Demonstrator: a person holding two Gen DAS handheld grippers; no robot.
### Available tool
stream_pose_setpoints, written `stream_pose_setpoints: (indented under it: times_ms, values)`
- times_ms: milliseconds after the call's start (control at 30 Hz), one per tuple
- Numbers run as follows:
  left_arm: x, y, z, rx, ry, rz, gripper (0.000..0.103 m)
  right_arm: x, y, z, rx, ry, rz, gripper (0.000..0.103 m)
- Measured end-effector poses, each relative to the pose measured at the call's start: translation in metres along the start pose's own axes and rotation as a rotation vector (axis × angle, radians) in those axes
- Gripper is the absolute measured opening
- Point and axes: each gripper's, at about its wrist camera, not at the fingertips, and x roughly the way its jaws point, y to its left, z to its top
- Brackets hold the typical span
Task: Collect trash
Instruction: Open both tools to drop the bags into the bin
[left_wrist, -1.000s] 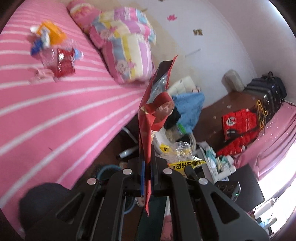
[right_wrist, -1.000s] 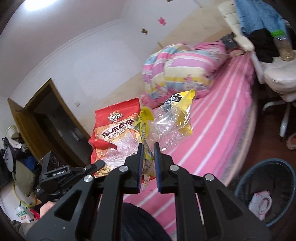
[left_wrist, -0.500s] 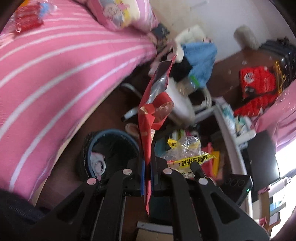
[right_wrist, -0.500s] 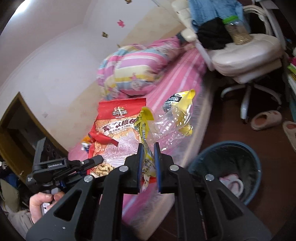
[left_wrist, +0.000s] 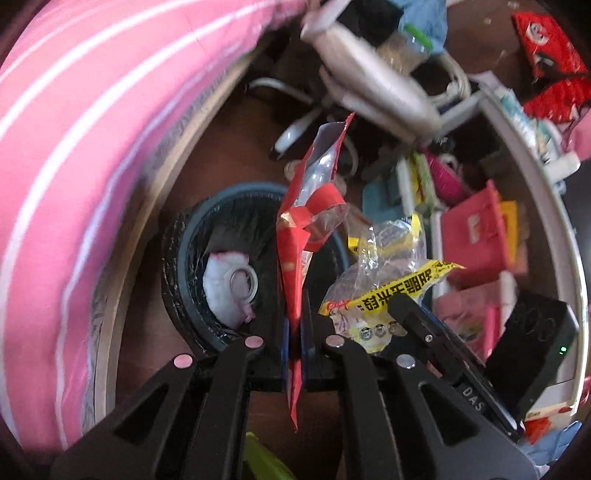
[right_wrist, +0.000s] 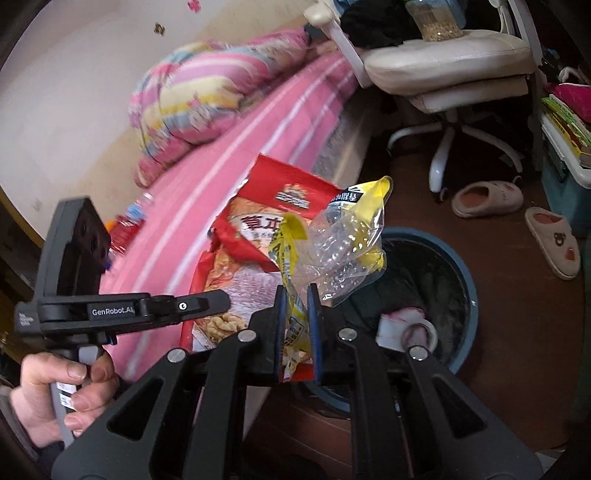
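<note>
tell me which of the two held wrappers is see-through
The yellow-edged clear wrapper in the right tongs. The red snack bag in the left tongs is mostly opaque red.

Left claw (left_wrist: 293, 328) clamps a red snack bag (left_wrist: 306, 229) upright above the blue bin (left_wrist: 192, 236); a yellow wrapper (left_wrist: 384, 291) hangs beside it.

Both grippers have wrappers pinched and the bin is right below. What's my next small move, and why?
Probably open the left gripper first. It is shut on the red snack bag, which hangs over the blue trash bin, so it should drop in. The right gripper, shut on the yellow-and-clear wrapper, sits nearer the bin's rim; nudge it inward before releasing.
</note>
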Motion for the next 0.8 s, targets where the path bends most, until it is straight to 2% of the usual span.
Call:
stream_pose_setpoints:
  times_ms: [200, 233, 300, 333, 367, 467, 567, 667, 800]
  values:
    - [0.030, 0.000, 0.008, 0.019, 0.047, -0.004, 0.005, 0.017, -0.014, -0.003, 0.028, 0.023, -0.025, 0.013]
    - [0.032, 0.000, 0.010, 0.016, 0.048, 0.004, 0.011, 0.020, -0.016, -0.003, 0.031, 0.034, -0.026, 0.018]
    - [0.040, -0.002, 0.012, 0.004, 0.055, 0.034, 0.040, 0.023, -0.019, -0.004, 0.034, 0.040, -0.077, 0.041]
    - [0.040, 0.000, 0.012, -0.006, 0.040, 0.065, 0.065, 0.021, -0.019, -0.005, 0.037, 0.031, -0.090, 0.054]
    - [0.039, 0.000, 0.013, -0.009, 0.028, 0.078, 0.069, 0.018, -0.020, -0.006, 0.044, 0.020, -0.094, 0.055]
    - [0.033, 0.002, 0.017, -0.042, 0.007, 0.050, 0.069, 0.013, -0.023, -0.008, 0.056, 0.018, -0.114, 0.064]
    - [0.026, 0.003, 0.019, -0.068, -0.019, 0.037, 0.069, 0.008, -0.019, -0.008, 0.060, 0.024, -0.104, 0.065]
    - [0.012, 0.003, 0.019, -0.090, -0.057, 0.028, 0.069, 0.000, -0.005, -0.005, 0.049, 0.010, -0.084, 0.073]
    - [-0.019, 0.000, 0.017, -0.116, -0.134, -0.004, 0.072, -0.010, 0.024, 0.007, 0.005, -0.013, -0.040, 0.075]
